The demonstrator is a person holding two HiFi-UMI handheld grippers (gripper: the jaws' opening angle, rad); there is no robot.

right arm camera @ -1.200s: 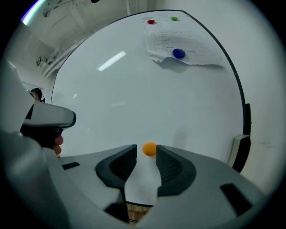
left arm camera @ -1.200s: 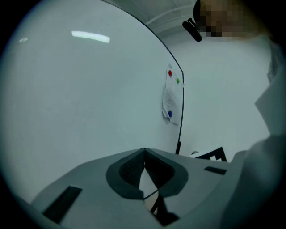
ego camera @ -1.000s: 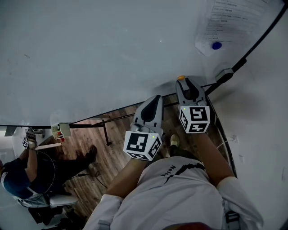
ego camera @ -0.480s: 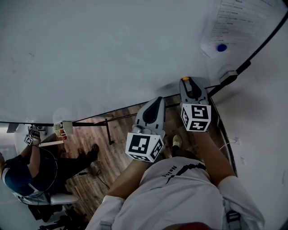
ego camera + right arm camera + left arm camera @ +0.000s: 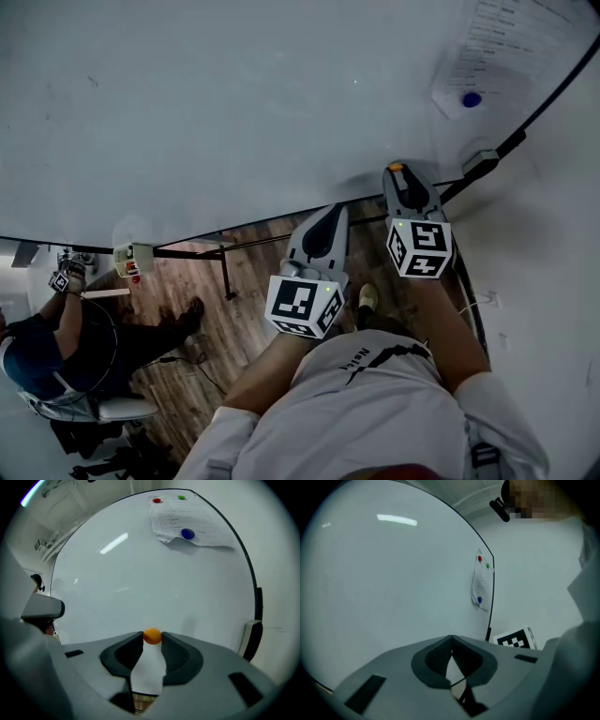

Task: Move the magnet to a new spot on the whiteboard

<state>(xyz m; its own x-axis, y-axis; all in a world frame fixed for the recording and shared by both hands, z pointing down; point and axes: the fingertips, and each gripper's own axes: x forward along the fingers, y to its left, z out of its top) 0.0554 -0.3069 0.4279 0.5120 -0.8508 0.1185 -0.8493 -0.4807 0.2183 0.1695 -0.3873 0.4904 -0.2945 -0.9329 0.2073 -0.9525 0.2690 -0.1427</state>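
Looks like an office or lab-type workroom, not a home. Big whiteboard (image 5: 234, 112) on a black-framed stand, w/ a printed sheet (image 5: 497, 47) pinned to it by a blue magnet (image 5: 472, 99). Plain white wall (image 5: 553, 281), wood-look plank floor (image 5: 248, 281). Strip-light reflection (image 5: 397, 520) on the board. Lower left, a 2nd person (image 5: 47, 352) sits on an office-type chair (image 5: 103, 411) holding a marker-cube device (image 5: 60, 281); cable (image 5: 178, 361) lies on the floor nearby.

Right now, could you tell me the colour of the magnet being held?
The magnet is orange; the right gripper view shows it best.
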